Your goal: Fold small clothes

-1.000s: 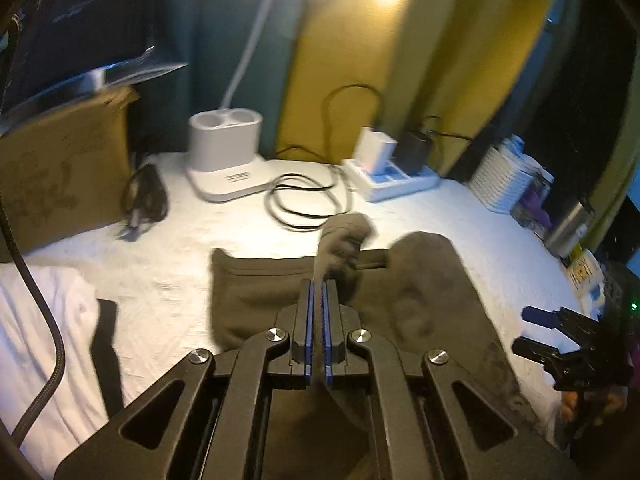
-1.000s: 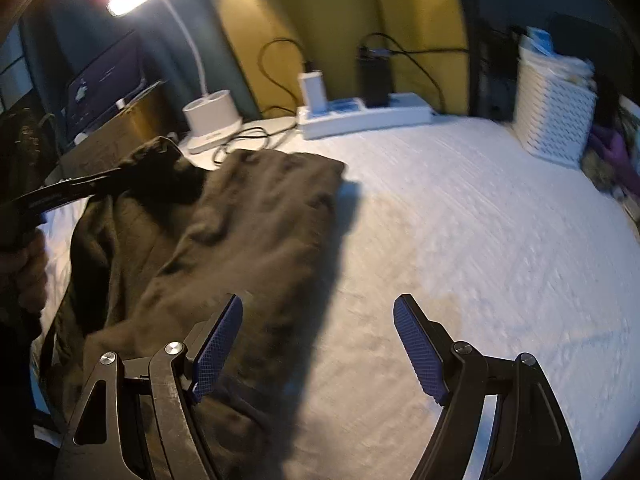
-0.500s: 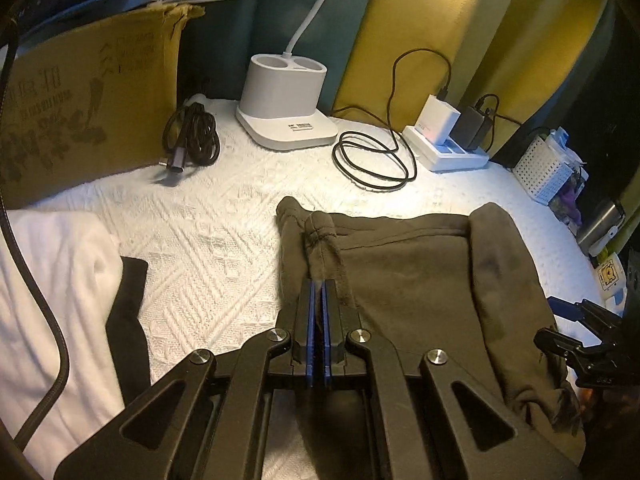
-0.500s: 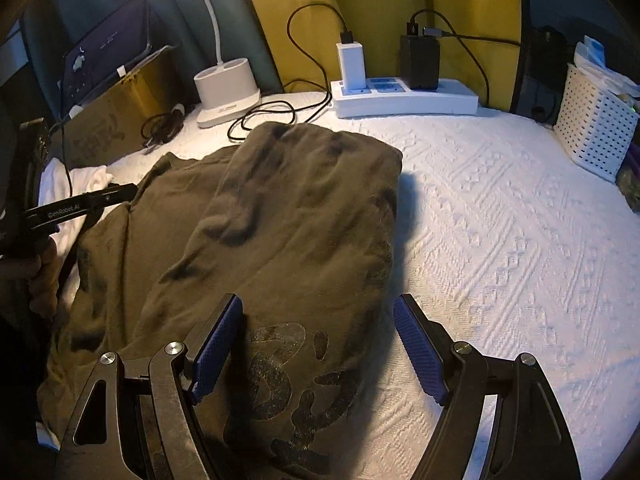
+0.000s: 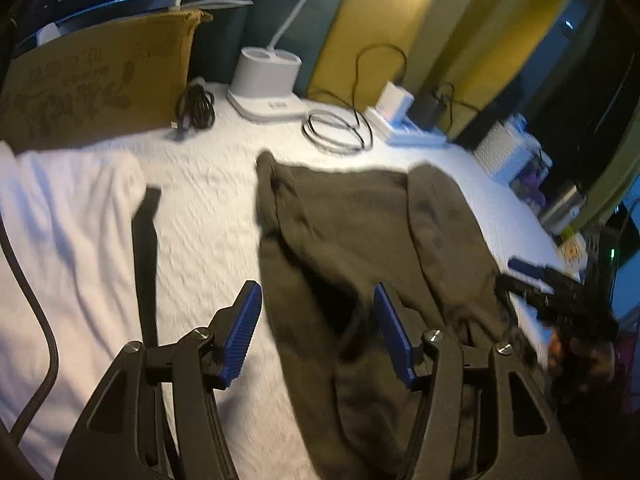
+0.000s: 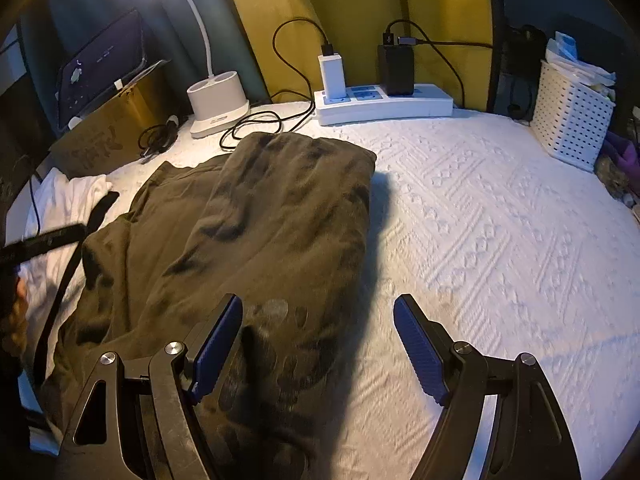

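An olive-green garment (image 5: 360,232) lies spread on the white textured bedspread (image 6: 480,220), its right part folded over the middle. My left gripper (image 5: 316,292) hovers just above its left near edge. The jaws are opening and the pads press on nothing. My right gripper (image 6: 319,300) stands open above the garment's (image 6: 260,220) near right edge, where a faint printed pattern shows, with nothing between its pads. It also shows at the right in the left wrist view (image 5: 516,274). A finger of my left gripper (image 6: 56,238) reaches in from the left in the right wrist view.
A white cloth (image 5: 60,240) with a black strip (image 5: 144,260) lies left of the garment. Along the back stand a cardboard box (image 5: 92,88), a white lamp base (image 6: 218,104), coiled cables (image 5: 336,132) and a power strip (image 6: 384,104). A white basket (image 6: 572,120) sits far right.
My left gripper, earlier shut on a bunched fold of the garment, has opened and let it go. The garment now lies flatter and the left gripper has drawn back.
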Available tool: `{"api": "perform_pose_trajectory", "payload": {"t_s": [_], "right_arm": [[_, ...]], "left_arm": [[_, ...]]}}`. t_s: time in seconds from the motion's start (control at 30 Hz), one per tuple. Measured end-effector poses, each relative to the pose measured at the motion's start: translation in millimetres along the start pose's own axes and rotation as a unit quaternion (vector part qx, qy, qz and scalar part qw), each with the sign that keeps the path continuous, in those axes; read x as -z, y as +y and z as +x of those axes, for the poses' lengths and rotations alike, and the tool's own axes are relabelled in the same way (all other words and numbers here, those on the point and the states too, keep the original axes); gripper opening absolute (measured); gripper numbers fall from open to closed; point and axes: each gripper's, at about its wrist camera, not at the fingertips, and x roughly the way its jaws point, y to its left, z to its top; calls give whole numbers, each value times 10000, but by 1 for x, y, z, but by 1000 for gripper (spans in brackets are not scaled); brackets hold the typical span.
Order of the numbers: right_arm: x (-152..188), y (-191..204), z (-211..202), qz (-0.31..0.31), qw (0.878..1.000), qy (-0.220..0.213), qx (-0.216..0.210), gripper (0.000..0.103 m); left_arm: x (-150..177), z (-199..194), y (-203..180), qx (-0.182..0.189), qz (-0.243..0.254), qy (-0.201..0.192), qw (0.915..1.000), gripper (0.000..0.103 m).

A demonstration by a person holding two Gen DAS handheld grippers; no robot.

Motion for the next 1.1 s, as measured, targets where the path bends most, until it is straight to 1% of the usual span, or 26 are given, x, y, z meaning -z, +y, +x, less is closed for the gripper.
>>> {"api": "perform_pose_trajectory", "payload": {"t_s": [0.07, 0.13, 0.23, 0.3, 0.33, 0.4, 0.43, 0.47, 0.5, 0.57, 0.67, 0.9, 1.0, 1.03, 1.07, 1.1], "right_arm": [[5, 2, -6, -15, 10000, -21, 1, 80], [10, 3, -11, -29, 10000, -45, 3, 80], [19, 4, -18, -19, 10000, -71, 14, 80], [26, 5, -24, -1, 10000, -80, 20, 80], [29, 5, -26, 2, 10000, -81, 15, 80], [36, 8, -30, 2, 10000, -83, -9, 80], [40, 9, -31, -2, 10000, -77, -23, 80], [43, 11, -32, -6, 10000, -71, -39, 80], [47, 14, -34, -17, 10000, -60, -65, 80], [52, 17, -35, -48, 9999, -40, -98, 80], [61, 22, -38, -100, 9998, -13, -149, 80], [78, 29, -43, -208, 9996, 43, -174, 80], [83, 27, -49, -213, 9997, 0, -152, 80], [84, 26, -51, -212, 9997, -17, -138, 80], [85, 25, -53, -210, 9997, -33, -128, 80], [86, 25, -55, -203, 9997, -57, -117, 80]], "left_arm": [[15, 0, -7, 184, 68, 163, 9997, 58], [26, -1, -13, 241, 111, 241, 9994, 58], [40, -2, -15, 192, 93, 284, 9994, 58], [47, -4, -16, 60, 111, 205, 9997, 57], [50, -5, -17, 16, 148, 129, 9998, 52], [55, -7, -21, 13, 249, 35, 9997, 22], [57, -7, -21, 41, 255, 43, 9997, 15], [59, -7, -22, 88, 256, 51, 9996, 5], [60, -7, -22, 104, 256, 44, 9996, 3], [62, -10, -25, 96, 279, 11, 9996, 1], [70, -18, -29, 3, 378, -5, 9993, 0], [87, -33, -27, -252, 367, 51, 9990, 1], [84, -44, -35, -425, 472, -36, 9980, 3], [83, -49, -40, -380, 556, -117, 9977, 5], [82, -53, -48, -262, 659, -200, 9973, 16], [82, -55, -53, -175, 744, -247, 9968, 37]]}}
